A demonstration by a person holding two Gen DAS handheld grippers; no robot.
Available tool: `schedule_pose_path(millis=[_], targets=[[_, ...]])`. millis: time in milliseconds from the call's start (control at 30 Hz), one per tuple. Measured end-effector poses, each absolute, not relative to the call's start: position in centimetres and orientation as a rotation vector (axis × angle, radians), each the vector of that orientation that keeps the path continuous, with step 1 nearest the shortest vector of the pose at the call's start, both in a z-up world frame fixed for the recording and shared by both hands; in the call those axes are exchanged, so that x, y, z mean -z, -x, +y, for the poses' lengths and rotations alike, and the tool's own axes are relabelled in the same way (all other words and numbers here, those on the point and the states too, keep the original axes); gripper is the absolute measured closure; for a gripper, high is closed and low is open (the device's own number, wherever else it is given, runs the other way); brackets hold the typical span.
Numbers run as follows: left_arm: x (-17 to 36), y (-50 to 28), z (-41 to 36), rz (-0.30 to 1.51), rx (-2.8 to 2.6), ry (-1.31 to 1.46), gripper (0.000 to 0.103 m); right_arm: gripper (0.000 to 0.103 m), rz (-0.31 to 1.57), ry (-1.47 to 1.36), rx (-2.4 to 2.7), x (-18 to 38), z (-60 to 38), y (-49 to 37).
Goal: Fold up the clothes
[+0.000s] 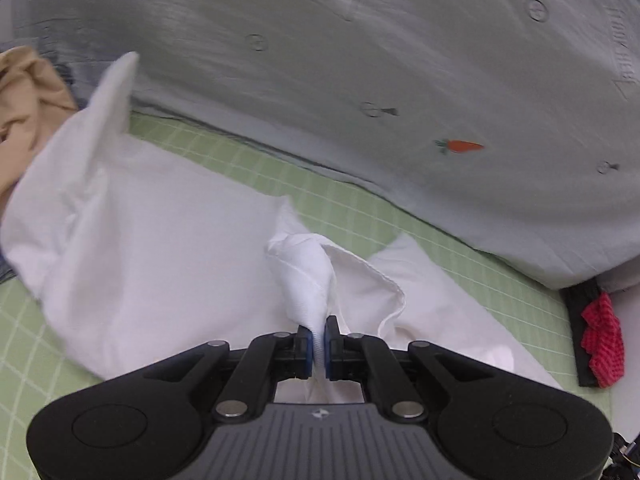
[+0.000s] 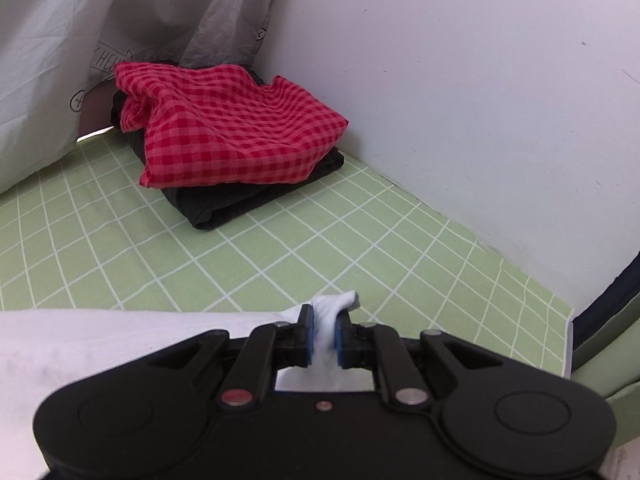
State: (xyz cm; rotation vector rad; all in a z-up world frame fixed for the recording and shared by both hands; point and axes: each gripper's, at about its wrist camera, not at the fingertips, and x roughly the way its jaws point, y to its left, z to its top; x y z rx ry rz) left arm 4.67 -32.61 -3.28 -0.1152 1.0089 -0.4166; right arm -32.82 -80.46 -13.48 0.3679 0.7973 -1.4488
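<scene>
Two tongs grip one white garment point(image 1: 160, 240), so we judge we are taking hold of its edges to spread or lift it for a fold. Our left tongs point(image 1: 319, 338) are pinched nearly closed on a bunched, stitched fold that rises in a soft cone from the cloth. Our right tongs point(image 2: 323, 334) are likewise narrow, clamped on a small white tuft at another edge, with the rest of the cloth trailing off to the left beneath them.

We see the garment lying crumpled on the green mat point(image 2: 280, 248), a smooth sheet ruled in pale grid lines that helps square up a fold. It looks thin and woven, limp, with hemmed edges.

Well apart, by the white wall point(image 2: 460, 100), a red checked cloth point(image 2: 240, 128) sits folded on a dark garment point(image 2: 248, 200); we take this as the finished pile. Grey printed fabric point(image 1: 360, 60) hangs behind, and a tan cloth point(image 1: 28, 100) is heaped at the left view's edge.
</scene>
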Motion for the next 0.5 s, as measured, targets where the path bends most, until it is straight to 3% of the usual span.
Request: schedule_pose_path(millis=[233, 400, 433, 500], targets=[[7.1, -6.6, -19.0, 1.089, 0.019, 0.237, 0.096, 0.09, 0.762, -0.37, 1.362, 12.3, -76.9, 31.7], [6.5, -5.7, -20.1, 1.053, -0.007, 0.242, 0.075, 0.082, 0.748, -0.363, 1.283, 11.4, -74.5, 31.0], [6.1, -5.6, -20.8, 1.038, -0.005, 0.225, 0.066, 0.079, 0.749, -0.359, 1.271, 11.2, -74.1, 30.8], [4.9, -5.8, -21.9, 1.006, -0.006, 0.221, 0.06, 0.071, 0.751, -0.349, 1.253, 11.0, -73.4, 30.6]])
